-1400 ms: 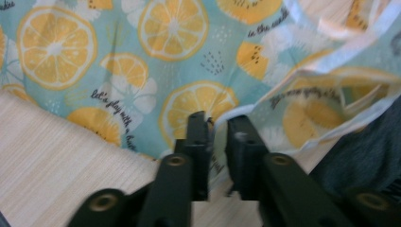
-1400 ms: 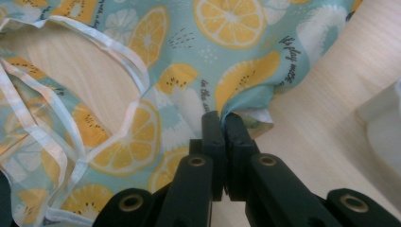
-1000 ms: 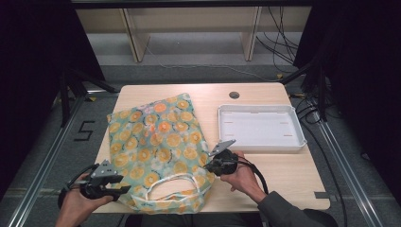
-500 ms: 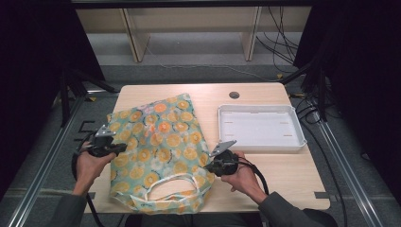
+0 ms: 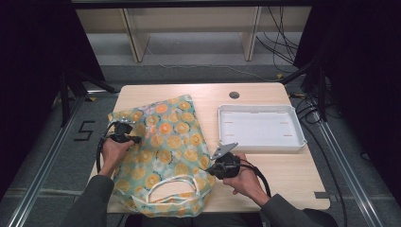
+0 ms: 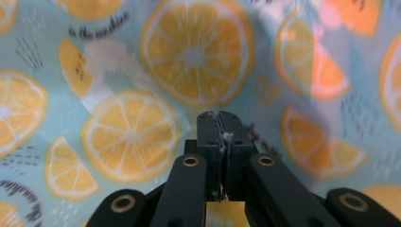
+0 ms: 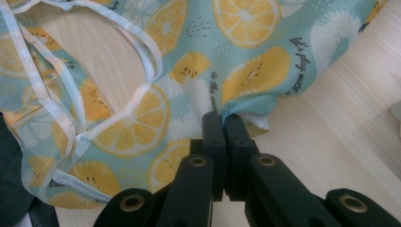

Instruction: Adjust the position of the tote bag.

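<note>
A turquoise cloth bag [image 5: 165, 142] printed with orange slices lies flat on the left half of the table, its white handles [image 5: 170, 187] toward the front edge. My left gripper [image 5: 137, 139] rests over the bag's left side with its jaws pressed together; in the left gripper view the left gripper [image 6: 218, 116] points at the fabric [image 6: 189, 52] and nothing shows between the jaws. My right gripper [image 5: 211, 166] is at the bag's right edge. In the right gripper view the right gripper [image 7: 222, 118] is shut on a bunched fold of that bag's edge [image 7: 250, 101], beside the handles [image 7: 142, 52].
A shallow white tray [image 5: 260, 128] stands empty at the right rear of the wooden table [image 5: 283, 175]. A round cable hole [image 5: 234, 94] sits near the back edge. Dark curtains and cables surround the table.
My left gripper has moved from the bag's front left corner away along its left edge, then slightly inward over the fabric. The right gripper has kept its hold in place.
</note>
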`<action>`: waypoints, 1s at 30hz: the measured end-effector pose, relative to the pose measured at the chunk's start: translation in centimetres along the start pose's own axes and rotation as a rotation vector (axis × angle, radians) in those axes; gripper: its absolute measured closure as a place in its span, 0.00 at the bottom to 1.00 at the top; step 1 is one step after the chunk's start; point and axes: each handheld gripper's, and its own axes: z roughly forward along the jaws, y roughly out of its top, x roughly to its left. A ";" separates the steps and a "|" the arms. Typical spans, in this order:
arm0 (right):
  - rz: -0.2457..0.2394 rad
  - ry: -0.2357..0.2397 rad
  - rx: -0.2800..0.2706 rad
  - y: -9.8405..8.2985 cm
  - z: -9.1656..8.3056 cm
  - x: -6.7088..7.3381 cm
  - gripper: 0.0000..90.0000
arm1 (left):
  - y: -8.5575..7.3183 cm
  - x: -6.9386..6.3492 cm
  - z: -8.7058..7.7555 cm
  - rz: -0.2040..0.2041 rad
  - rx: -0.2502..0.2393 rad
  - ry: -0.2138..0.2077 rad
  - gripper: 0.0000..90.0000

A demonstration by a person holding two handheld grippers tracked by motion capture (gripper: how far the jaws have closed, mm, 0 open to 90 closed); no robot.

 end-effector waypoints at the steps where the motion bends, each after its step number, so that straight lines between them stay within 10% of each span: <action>1: 0.021 0.003 0.002 -0.1 -0.1 0.3 1.00 | 0.2 -0.2 0.2 0.008 0.002 0.005 0.98; 14: 0.032 0.007 0.007 -1.1 -0.8 0.4 1.00 | 3.5 -2.9 2.3 0.089 0.025 -0.004 0.97; 30: 0.006 0.039 0.030 -1.8 0.0 1.3 0.98 | 4.4 -3.0 2.1 0.112 0.000 -0.045 0.88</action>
